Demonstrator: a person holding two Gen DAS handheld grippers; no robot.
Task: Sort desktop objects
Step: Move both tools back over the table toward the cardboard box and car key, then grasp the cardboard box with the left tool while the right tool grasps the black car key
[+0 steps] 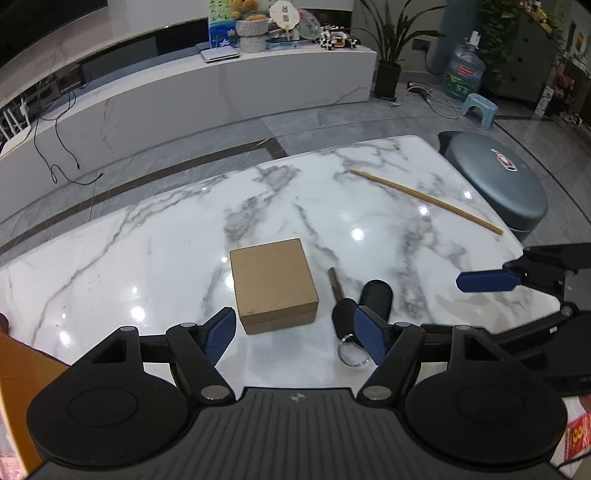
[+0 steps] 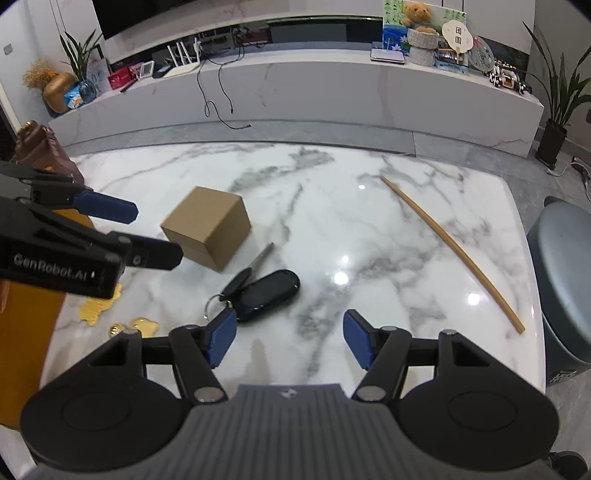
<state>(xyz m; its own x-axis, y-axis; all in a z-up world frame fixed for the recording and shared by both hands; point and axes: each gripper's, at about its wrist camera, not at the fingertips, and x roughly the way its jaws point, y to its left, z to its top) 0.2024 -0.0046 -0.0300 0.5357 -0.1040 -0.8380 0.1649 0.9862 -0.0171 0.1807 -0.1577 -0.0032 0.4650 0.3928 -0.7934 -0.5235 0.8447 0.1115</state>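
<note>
Your marble surface (image 2: pixel 332 229) carries a cardboard box (image 1: pixel 273 290) at the centre of the left view. A long wooden stick (image 2: pixel 450 251) lies at 2 o'clock from it, the black keys (image 2: pixel 258 290) at 3 o'clock, just beside. Your left tongs (image 1: pixel 295 334) and right tongs (image 2: pixel 290 338) both stand released, grasping nothing.

Glossy veined marble table (image 1: pixel 155 236), matt cardboard box (image 1: pixel 273 284), smooth wooden stick (image 1: pixel 424 199), glossy black plastic key fob (image 2: pixel 269 290)

Probably a home living room — marble table (image 2: pixel 424 266), long TV console (image 2: pixel 332 96), potted plant (image 1: pixel 391 48), teddy bear (image 2: pixel 417 14).
</note>
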